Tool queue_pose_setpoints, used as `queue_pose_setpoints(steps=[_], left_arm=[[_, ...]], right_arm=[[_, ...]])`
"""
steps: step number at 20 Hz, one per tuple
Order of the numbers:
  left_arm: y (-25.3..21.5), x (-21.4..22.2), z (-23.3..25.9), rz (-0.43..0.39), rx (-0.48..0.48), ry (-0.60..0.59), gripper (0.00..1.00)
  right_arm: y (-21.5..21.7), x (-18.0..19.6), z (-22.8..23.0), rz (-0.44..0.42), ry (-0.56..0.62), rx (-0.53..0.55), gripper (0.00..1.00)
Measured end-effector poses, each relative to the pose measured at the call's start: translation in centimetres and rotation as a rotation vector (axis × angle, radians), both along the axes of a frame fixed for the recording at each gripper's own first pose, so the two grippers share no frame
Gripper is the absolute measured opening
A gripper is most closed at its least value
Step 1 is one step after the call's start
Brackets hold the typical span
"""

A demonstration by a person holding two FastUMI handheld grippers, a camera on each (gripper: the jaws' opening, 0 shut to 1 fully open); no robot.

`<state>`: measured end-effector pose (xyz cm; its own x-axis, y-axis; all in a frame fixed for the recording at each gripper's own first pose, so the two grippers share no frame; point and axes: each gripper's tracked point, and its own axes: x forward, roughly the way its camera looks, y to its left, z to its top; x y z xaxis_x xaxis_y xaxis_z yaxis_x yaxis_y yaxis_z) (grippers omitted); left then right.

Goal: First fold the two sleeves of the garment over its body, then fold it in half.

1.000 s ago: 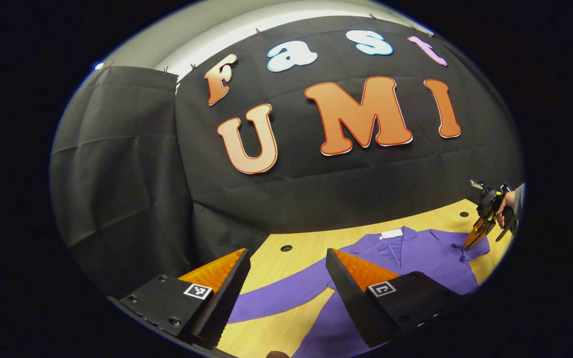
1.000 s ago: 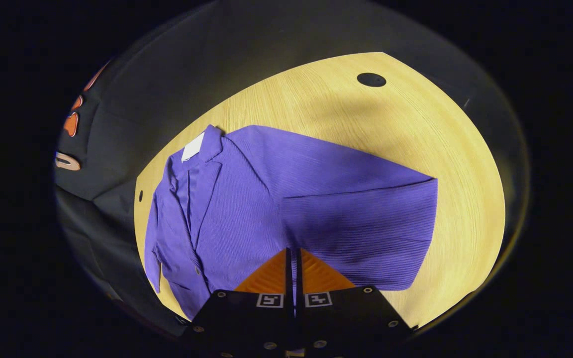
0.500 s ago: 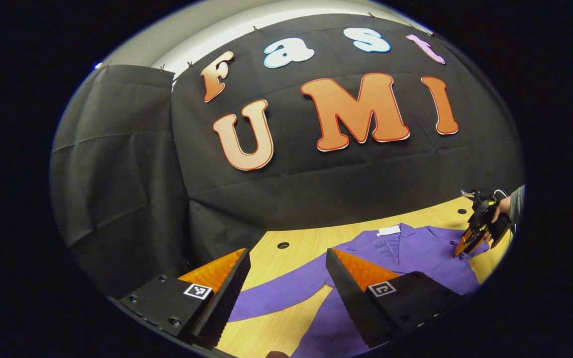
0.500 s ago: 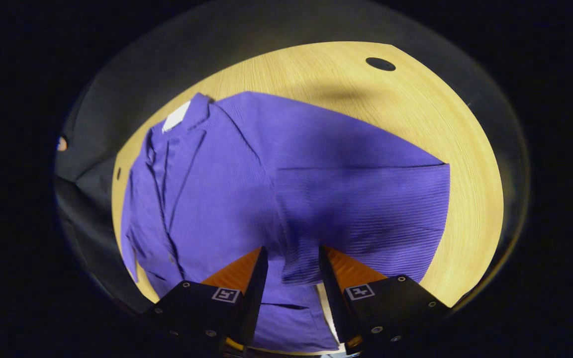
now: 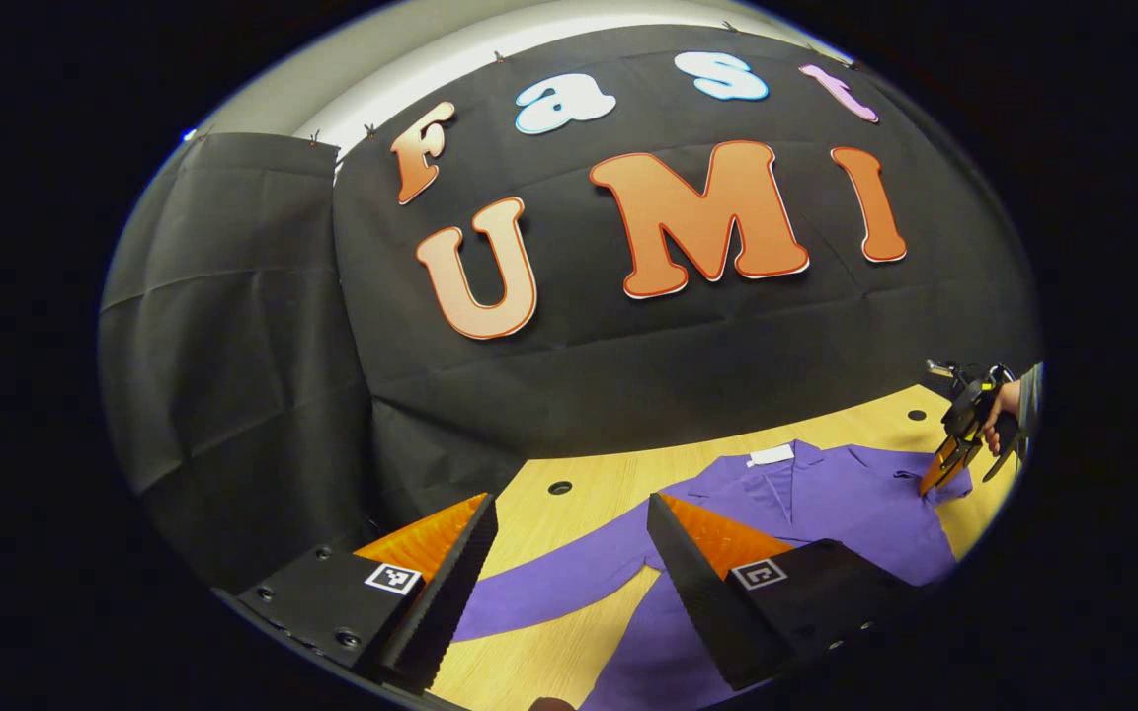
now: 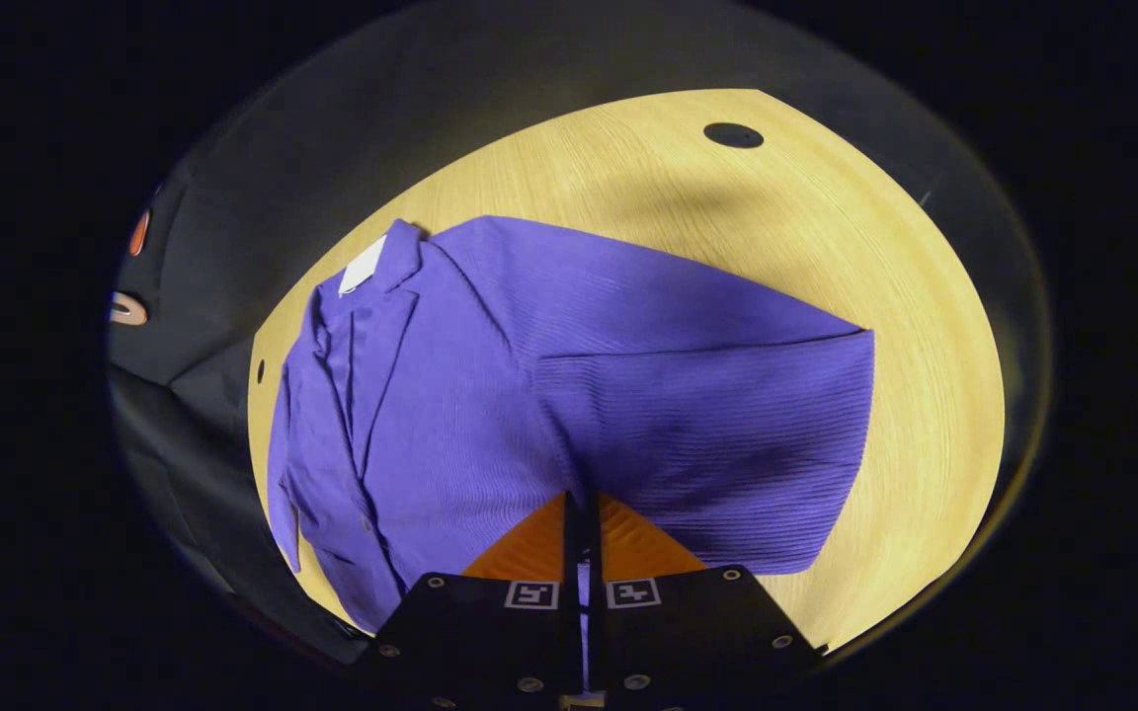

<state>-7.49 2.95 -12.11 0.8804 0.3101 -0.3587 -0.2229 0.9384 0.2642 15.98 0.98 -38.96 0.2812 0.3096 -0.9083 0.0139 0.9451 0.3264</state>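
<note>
My right gripper (image 6: pixel 579 513) has its fingers (image 6: pixel 529 553) pressed together on a fold of the purple garment (image 6: pixel 490 395). One sleeve (image 6: pixel 707 444) lies folded over the body. A white tag (image 6: pixel 363 267) sits at the collar, far from me. The garment lies on the wooden counter (image 6: pixel 826 227), which has a dark round hole (image 6: pixel 733 135).

Light wooden table (image 6: pixel 826 257) with round dark holes (image 6: pixel 733 135); black cloth wall (image 5: pixel 233 346) behind; pale strip above.

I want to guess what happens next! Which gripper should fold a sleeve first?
Probably the right gripper: its fingers are pinched together on the purple garment's sleeve. The left gripper hangs open above the other sleeve.
</note>
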Motion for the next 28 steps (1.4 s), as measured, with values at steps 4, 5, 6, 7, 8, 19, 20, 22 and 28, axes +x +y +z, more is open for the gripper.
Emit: queue_pose_setpoints(steps=[4,5,6,7,8,19,20,22,28], left_arm=[[-0.3,0.2,-0.2,-0.012,-0.006,-0.001,0.98],[-0.2,0.2,-0.2,-0.013,-0.005,0.0,1.0],[-0.2,0.2,-0.2,-0.015,-0.009,-0.003,1.0],[-0.2,0.3,-0.3,-0.015,-0.013,-0.005,1.0],[-0.3,0.3,-0.4,-0.015,-0.016,-0.002,0.98],[1.5,0.3,-0.1,-0.012,-0.037,-0.03,0.98],[2.2,0.2,-0.2,-0.004,-0.04,-0.033,0.98],[3.4,-0.1,-0.3,0.013,-0.051,-0.037,0.98],[7.9,-1.1,-0.4,0.067,-0.067,-0.05,1.0]], right_arm=[[-0.9,0.3,1.4,-0.036,-0.008,0.032,0.02],[-1.2,0.5,1.7,-0.04,-0.015,0.026,0.02],[-1.5,0.7,2.0,-0.053,-0.021,0.03,0.03],[-1.7,0.7,2.2,-0.061,-0.015,0.034,0.03],[-1.7,0.8,2.6,-0.065,-0.026,0.042,0.03],[5.8,3.0,9.8,0.025,-0.146,0.131,0.02],[6.7,3.1,10.5,0.033,-0.162,0.13,0.02],[8.8,3.2,11.9,0.06,-0.181,0.131,0.02],[16.4,3.5,15.2,0.138,-0.23,0.144,0.01]])
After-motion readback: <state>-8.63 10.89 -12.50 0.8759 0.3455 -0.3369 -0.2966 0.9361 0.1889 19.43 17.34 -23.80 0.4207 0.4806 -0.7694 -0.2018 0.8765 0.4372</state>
